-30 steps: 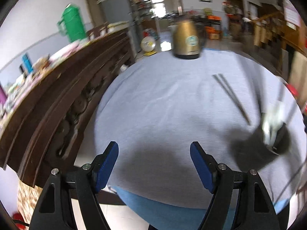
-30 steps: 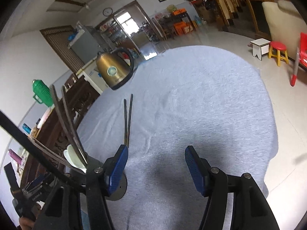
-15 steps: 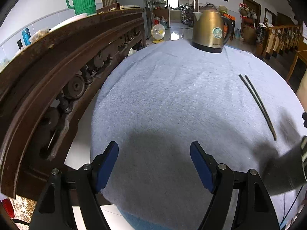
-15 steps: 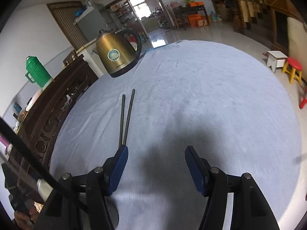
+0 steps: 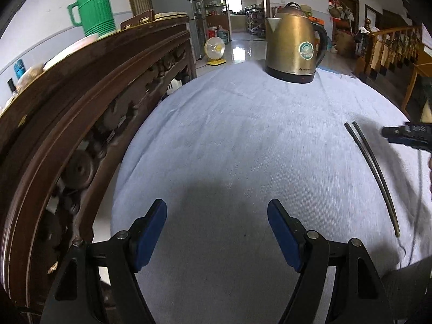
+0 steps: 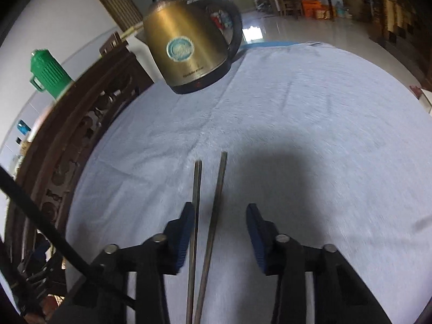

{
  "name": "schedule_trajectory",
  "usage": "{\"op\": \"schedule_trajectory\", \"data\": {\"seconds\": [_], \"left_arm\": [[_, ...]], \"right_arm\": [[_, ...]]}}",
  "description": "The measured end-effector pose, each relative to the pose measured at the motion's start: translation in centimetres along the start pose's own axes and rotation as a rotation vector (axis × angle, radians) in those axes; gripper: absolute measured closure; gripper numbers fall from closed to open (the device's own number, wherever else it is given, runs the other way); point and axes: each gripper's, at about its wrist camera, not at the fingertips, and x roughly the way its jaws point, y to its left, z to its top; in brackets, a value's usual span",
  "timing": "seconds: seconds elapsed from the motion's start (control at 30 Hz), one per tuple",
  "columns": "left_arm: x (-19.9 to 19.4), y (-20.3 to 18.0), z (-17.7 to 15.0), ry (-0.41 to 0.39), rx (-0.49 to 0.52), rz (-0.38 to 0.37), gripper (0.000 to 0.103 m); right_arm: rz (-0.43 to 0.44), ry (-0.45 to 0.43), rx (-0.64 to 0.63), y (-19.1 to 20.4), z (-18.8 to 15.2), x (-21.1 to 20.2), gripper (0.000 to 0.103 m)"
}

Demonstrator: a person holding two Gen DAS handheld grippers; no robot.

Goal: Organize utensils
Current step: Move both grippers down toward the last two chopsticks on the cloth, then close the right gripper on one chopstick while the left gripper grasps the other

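Observation:
A pair of dark chopsticks [image 6: 208, 216] lies on the grey-blue tablecloth [image 6: 310, 124], pointing away toward the kettle. My right gripper [image 6: 220, 236] is open and low over the table, with both chopsticks between its blue pads [image 6: 186, 232]; the left stick runs close to the left pad. In the left wrist view the same chopsticks [image 5: 374, 172] lie at the far right, and the right gripper's dark body [image 5: 405, 135] shows beside them. My left gripper [image 5: 217, 232] is open and empty over bare cloth, well left of the chopsticks.
A gold electric kettle [image 5: 293, 51] stands at the table's far edge, also seen in the right wrist view [image 6: 189, 46]. A carved dark wooden sideboard [image 5: 81, 113] runs along the left of the table, with a green thermos jug [image 5: 93, 6] on top.
My right gripper has moved forward and down so the chopsticks now lie between its fingers. The left gripper's view has swung left; the black utensil holder has left both views.

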Motion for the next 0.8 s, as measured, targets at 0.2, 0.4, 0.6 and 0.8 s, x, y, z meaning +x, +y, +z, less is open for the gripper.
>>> {"op": "schedule_trajectory", "data": {"seconds": [0.2,0.4,0.6,0.8], "left_arm": [[1.3,-0.8,1.4,0.010,0.030,-0.008,0.025],[2.1,-1.2,2.7,0.013,0.034,-0.020,0.025],[2.8,-3.1,4.6,0.007,0.073,-0.076,0.025],[5.4,-6.9,8.5,0.030,0.129,-0.214,0.025]], "right_arm": [[-0.045,0.048,-0.001,0.6,2.8,4.1,0.069],[-0.126,0.070,-0.024,1.0,3.5,6.3,0.079],[-0.170,0.056,-0.046,0.5,3.1,5.8,0.096],[-0.188,0.041,-0.026,-2.0,1.6,3.5,0.096]]}}
